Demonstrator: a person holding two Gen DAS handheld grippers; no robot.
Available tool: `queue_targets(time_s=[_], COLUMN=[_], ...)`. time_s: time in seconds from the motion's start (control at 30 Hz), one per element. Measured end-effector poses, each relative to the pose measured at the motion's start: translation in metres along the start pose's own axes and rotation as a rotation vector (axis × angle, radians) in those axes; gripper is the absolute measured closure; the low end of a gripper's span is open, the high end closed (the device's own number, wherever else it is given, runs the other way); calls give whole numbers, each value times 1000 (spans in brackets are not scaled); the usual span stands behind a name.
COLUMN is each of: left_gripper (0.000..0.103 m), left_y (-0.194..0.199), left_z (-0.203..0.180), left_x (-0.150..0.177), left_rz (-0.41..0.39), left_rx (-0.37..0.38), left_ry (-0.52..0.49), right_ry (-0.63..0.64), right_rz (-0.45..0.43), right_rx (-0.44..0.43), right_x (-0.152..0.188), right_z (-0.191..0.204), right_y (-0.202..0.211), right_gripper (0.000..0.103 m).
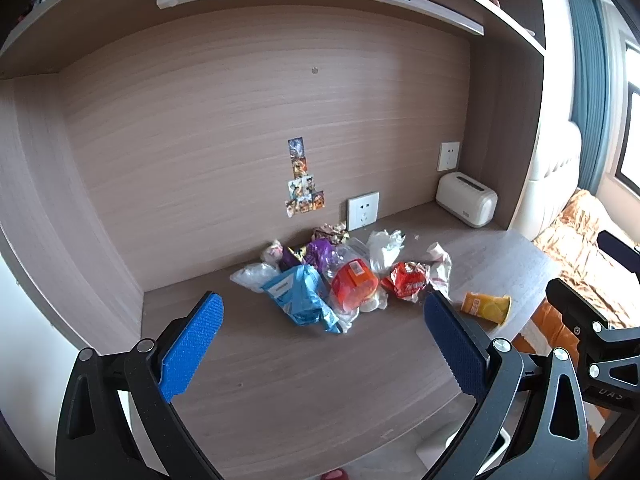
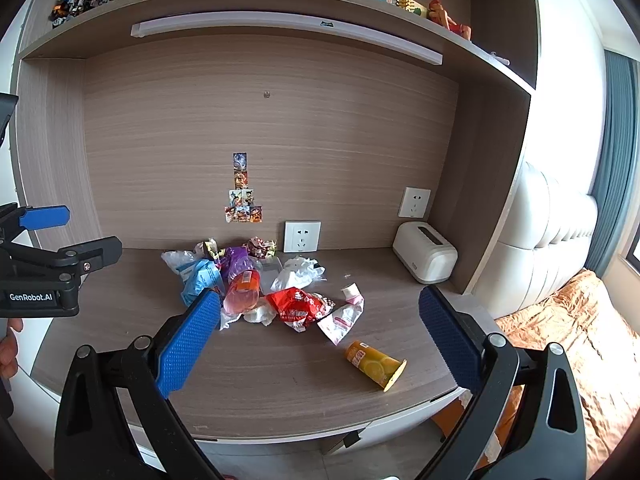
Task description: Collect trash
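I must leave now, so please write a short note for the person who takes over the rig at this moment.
Left gripper: open, empty, above the desk.
Right gripper: open, empty.
Trash: wrapper pile mid-desk near the back panel; yellow cup on its side, alone near the front right edge.
Done: nothing collected yet.
Left: pick up everything. No bin shows in either view.

Right tongs (image 2: 320,334) wide open above the tabletop (image 2: 280,392), trash pile (image 2: 256,284) at 12 o'clock, orange cup (image 2: 376,364) lying at 3 o'clock.
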State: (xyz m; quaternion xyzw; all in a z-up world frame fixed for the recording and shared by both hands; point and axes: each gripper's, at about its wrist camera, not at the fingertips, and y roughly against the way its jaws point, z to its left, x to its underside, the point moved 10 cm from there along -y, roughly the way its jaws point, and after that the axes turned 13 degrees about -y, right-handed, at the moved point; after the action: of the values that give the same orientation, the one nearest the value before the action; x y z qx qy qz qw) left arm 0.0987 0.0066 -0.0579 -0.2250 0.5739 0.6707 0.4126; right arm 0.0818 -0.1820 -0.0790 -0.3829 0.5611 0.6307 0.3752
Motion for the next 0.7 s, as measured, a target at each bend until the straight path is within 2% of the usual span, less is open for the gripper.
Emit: queue_targets(time_s=[0.7], left_gripper=[4], left_y=[-7], left_z=[14], left_x=[5], left_rz=[0], left_rx=[5], left_ry=[32], right_ry=[6], right_rz=[-7], right_rx=[15], right_x=[-1], right_z=[7], right_y=[-6], right_gripper=[4])
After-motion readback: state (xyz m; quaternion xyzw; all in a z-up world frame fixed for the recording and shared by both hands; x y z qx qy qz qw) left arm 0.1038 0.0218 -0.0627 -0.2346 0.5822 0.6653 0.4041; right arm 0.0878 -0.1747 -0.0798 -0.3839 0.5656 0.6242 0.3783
